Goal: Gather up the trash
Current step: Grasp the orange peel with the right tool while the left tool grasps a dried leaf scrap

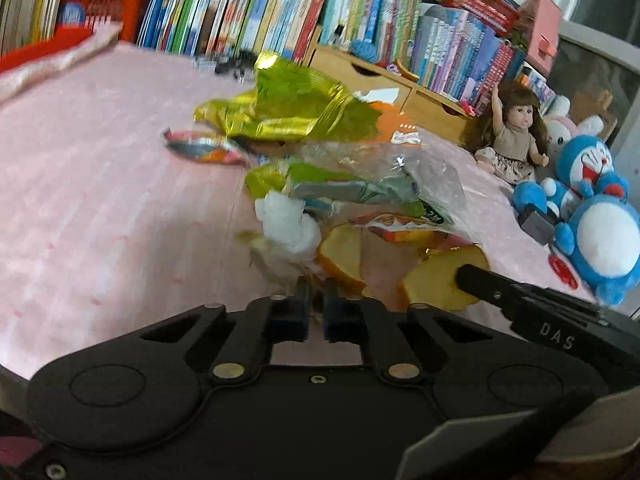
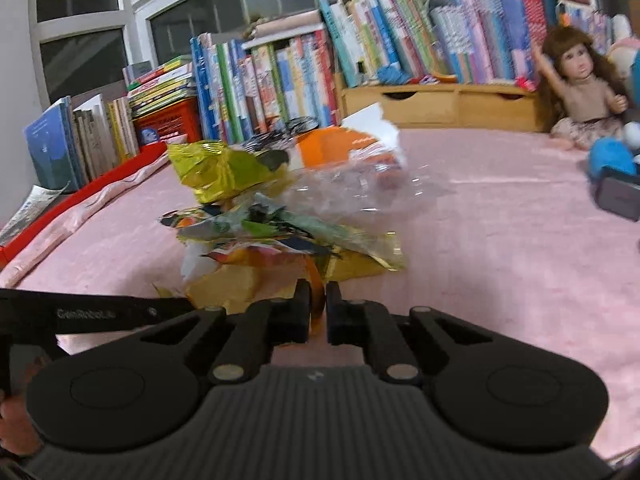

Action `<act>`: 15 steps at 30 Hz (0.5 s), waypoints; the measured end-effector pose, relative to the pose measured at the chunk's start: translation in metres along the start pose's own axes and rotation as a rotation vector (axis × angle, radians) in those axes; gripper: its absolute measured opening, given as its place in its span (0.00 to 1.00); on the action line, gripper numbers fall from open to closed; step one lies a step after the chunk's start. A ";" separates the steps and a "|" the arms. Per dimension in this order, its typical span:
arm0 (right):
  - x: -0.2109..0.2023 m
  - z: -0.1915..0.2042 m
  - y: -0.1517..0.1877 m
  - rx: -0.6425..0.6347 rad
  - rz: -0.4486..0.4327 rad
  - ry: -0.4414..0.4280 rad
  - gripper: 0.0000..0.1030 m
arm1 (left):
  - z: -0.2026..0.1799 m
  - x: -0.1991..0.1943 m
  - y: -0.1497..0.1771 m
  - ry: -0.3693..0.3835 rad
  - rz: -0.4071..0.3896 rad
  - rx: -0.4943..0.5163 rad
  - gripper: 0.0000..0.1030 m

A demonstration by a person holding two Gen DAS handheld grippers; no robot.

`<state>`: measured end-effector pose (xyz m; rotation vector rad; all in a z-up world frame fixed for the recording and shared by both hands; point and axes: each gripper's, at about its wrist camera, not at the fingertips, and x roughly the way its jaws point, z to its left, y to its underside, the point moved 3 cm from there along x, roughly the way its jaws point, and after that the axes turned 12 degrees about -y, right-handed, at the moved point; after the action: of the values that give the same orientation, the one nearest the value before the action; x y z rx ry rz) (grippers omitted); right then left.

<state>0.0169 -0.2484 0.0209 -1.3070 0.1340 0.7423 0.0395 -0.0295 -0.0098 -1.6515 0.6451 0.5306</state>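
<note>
A heap of trash lies on the pink tablecloth (image 1: 100,184): a gold-green foil wrapper (image 1: 288,108), a clear plastic bag (image 1: 400,168), snack packets, a white tissue (image 1: 286,224) and orange peel pieces (image 1: 344,252). My left gripper (image 1: 318,292) is at the heap's near edge, shut, with the tissue's blurred lower end running into its fingers. In the right wrist view the same heap shows the foil wrapper (image 2: 216,172) and the plastic bag (image 2: 360,188). My right gripper (image 2: 318,296) is shut on a strip of orange peel (image 2: 317,280). The left gripper's finger (image 2: 120,312) comes in from the left.
Rows of books (image 1: 248,12) and a wooden drawer box (image 1: 372,76) line the back. A doll (image 1: 516,136) and blue plush toys (image 1: 596,208) sit at the right, beside a small grey device (image 1: 536,224). A red-edged folded cloth (image 2: 80,196) lies at the left.
</note>
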 end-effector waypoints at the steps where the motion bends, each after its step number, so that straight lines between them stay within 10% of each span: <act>1: -0.003 -0.001 0.000 0.002 -0.004 0.004 0.10 | -0.003 -0.005 0.000 -0.006 -0.015 0.015 0.03; 6: -0.013 -0.003 0.007 -0.010 0.007 0.028 0.11 | -0.001 -0.027 0.001 -0.045 -0.058 0.043 0.03; 9: -0.015 -0.003 0.012 -0.028 0.007 0.013 0.46 | 0.006 -0.034 0.002 -0.071 -0.065 0.042 0.03; 11: -0.017 0.000 0.016 -0.030 -0.019 -0.053 0.93 | 0.010 -0.036 0.003 -0.090 -0.068 0.047 0.03; 15: -0.002 0.018 0.020 -0.137 0.032 -0.061 1.00 | 0.016 -0.036 0.005 -0.099 -0.061 0.044 0.03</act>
<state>-0.0016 -0.2317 0.0109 -1.4129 0.0558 0.8298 0.0095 -0.0102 0.0081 -1.5881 0.5280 0.5467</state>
